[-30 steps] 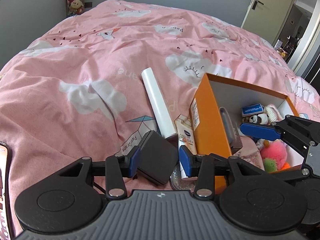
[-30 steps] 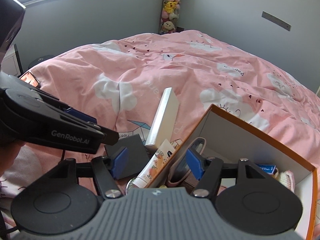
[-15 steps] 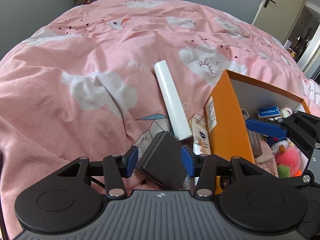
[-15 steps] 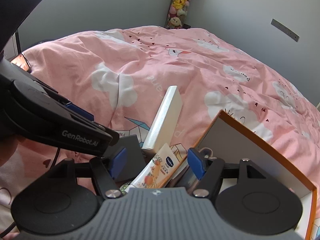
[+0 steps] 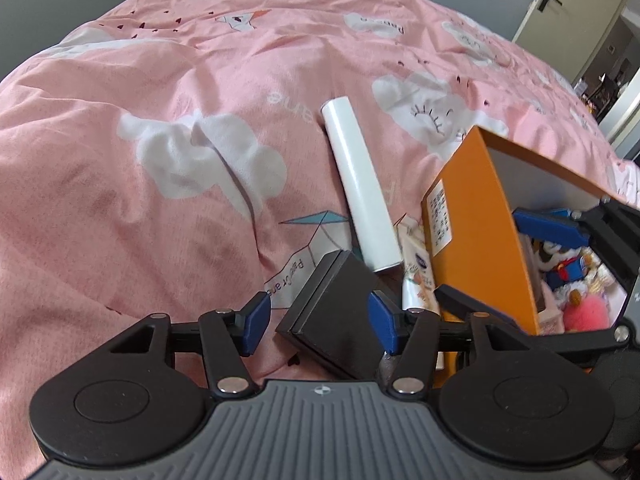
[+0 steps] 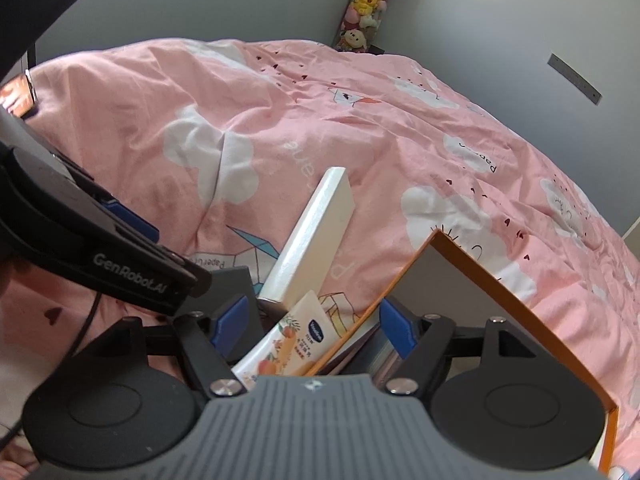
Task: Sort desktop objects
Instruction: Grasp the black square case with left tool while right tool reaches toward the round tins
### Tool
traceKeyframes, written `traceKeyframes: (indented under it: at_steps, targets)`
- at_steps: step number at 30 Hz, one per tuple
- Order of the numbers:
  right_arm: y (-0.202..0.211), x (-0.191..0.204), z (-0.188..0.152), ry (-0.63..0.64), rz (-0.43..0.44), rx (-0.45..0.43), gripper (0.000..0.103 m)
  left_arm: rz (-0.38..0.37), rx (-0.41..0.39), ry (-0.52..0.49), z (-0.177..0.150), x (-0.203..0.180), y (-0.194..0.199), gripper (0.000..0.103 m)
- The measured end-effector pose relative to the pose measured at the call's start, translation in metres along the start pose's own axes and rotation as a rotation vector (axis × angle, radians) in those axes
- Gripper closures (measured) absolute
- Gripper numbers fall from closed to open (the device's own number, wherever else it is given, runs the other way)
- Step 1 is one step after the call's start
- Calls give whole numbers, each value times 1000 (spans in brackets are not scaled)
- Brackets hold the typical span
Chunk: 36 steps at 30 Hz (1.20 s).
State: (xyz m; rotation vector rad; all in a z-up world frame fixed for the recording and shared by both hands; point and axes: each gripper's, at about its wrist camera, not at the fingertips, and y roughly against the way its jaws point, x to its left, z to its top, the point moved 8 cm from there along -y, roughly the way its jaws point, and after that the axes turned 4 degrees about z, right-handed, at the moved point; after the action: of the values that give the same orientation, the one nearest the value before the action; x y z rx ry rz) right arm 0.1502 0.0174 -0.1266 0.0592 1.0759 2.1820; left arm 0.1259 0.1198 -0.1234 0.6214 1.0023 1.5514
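A flat black square box [image 5: 332, 316] lies tilted on the pink bed cover between the fingers of my left gripper [image 5: 318, 322]. Its jaws are opening, and the left pad [image 5: 254, 320] stands apart from the box. Beyond it lie a long white box [image 5: 360, 192] and a hand cream tube [image 5: 418, 276] against the orange box [image 5: 472, 240]. My right gripper [image 6: 312, 324] is opening wide. The cream tube [image 6: 288, 340] and the orange box's near wall [image 6: 348, 332] sit between its pads, which press on neither.
The orange box holds plush toys [image 5: 580, 308] and small items. The pink cloud-print duvet [image 5: 180, 100] spreads to the left and far side. A phone [image 6: 16, 96] lies at the bed's left edge. A door [image 5: 560, 0] stands at the back right.
The left jaws have widened off the black box, which now rests on the cover. Both grippers have sunk closer to the bed. The right jaws have spread wider around the cream tube.
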Motion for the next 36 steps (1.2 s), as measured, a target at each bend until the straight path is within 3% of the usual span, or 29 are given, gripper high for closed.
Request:
traceKeyframes:
  at_steps: [13,20,27,29,33,36]
  targets:
    - [-9,-4,-2,93,13,32,28,19,100,-45,-13,3,-35,34]
    - [-12,-6,0,98,17,31,27,-33,146,-37,-16,0,-52,17]
    - [-14,-9,1,92,9,28,27,-104,198,0,-18,-4,-70,11]
    - [-15,-10,1,92,7,28,27,-101,191,-3,-19,-5,-68,15]
    - [-14,-9,0,90,7,27,26,-113,166,28,-16,-1,-55,34]
    - [-12,-7,-1,88,4,28,26,-130,157,43,-14,0,-46,42]
